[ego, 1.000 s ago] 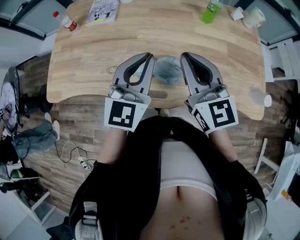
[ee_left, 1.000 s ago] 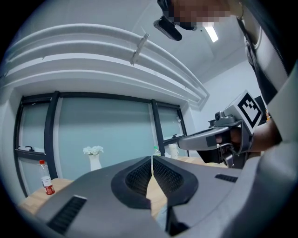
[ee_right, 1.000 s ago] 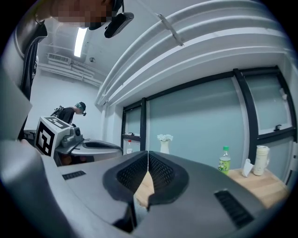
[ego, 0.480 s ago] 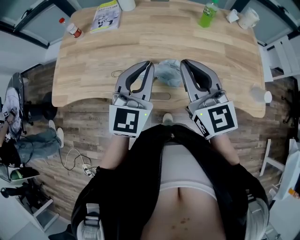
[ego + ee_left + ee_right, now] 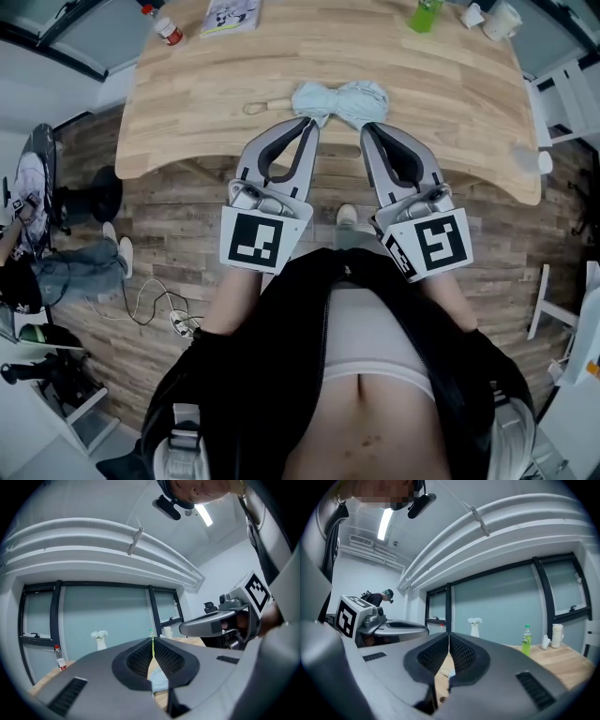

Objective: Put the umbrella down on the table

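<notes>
The light blue folded umbrella (image 5: pixel 339 101) lies flat near the front edge of the wooden table (image 5: pixel 422 75), its wooden handle loop (image 5: pixel 258 106) pointing left. My left gripper (image 5: pixel 309 122) is shut and empty, its tip just short of the umbrella's left end. My right gripper (image 5: pixel 367 128) is shut and empty too, just in front of the umbrella's right end. Both point level toward the table. In the left gripper view a bit of blue umbrella (image 5: pixel 158 681) shows below the closed jaws of the left gripper (image 5: pixel 152 641). The right gripper (image 5: pixel 449 637) shows its jaws closed in its own view.
At the table's far edge stand a green bottle (image 5: pixel 425 14), a booklet (image 5: pixel 231 16), a red-capped bottle (image 5: pixel 169 30) and white cups (image 5: pixel 502 19). Another cup (image 5: pixel 534 161) sits at the right edge. Cables (image 5: pixel 159 309) lie on the wood floor at left.
Both grippers have drawn back from over the table to its front edge, still shut. The umbrella stays lying on the table and now shows fully beyond their tips.
</notes>
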Demonstrator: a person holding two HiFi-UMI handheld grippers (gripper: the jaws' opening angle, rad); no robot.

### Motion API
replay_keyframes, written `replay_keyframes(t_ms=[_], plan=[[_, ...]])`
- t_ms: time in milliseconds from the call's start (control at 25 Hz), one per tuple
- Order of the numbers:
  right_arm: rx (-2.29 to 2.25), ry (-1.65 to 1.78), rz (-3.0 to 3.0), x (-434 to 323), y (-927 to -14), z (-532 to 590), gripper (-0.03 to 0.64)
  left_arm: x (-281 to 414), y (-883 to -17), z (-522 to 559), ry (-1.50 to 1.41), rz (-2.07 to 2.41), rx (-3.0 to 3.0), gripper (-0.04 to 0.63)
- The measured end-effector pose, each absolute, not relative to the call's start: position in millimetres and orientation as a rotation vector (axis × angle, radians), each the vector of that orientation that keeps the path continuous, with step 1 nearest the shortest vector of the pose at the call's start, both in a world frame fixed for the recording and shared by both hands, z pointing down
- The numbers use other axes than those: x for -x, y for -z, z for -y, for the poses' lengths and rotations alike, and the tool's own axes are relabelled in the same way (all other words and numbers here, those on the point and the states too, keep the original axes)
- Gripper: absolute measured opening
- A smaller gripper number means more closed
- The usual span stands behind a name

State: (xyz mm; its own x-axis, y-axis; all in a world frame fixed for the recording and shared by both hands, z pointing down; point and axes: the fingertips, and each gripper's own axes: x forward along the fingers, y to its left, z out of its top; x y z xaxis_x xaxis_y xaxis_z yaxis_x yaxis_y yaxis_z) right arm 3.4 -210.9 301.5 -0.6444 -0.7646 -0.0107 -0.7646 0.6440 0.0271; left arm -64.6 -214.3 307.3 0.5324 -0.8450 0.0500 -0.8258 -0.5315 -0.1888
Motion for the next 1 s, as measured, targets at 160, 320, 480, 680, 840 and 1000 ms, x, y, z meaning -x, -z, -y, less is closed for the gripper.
replay_keyframes(t_ms=[160, 320, 480, 680, 840, 1000], plan=[[-1.363, 0.058, 2.834, 5, -296, 171, 0.030, 71, -305, 175, 0.199, -1.427, 2.622, 0.017], [-1.380, 0.106, 2.823, 12, -289, 129, 0.031, 77, -302, 134, 0.186, -1.409, 2.623, 0.017], [-1.413, 0.127, 2.818, 17, -282, 92, 0.031, 80, -296, 99, 0.158, -1.391, 2.625, 0.017], [-1.388, 0.170, 2.803, 30, -284, 57, 0.031, 83, -298, 72, 0.083, -1.407, 2.687, 0.017], [-1.370, 0.177, 2.809, 36, -283, 43, 0.031, 83, -296, 59, 0.100, -1.399, 2.663, 0.017], [-1.347, 0.140, 2.829, 39, -279, 34, 0.031, 80, -290, 51, 0.103, -1.399, 2.657, 0.017]])
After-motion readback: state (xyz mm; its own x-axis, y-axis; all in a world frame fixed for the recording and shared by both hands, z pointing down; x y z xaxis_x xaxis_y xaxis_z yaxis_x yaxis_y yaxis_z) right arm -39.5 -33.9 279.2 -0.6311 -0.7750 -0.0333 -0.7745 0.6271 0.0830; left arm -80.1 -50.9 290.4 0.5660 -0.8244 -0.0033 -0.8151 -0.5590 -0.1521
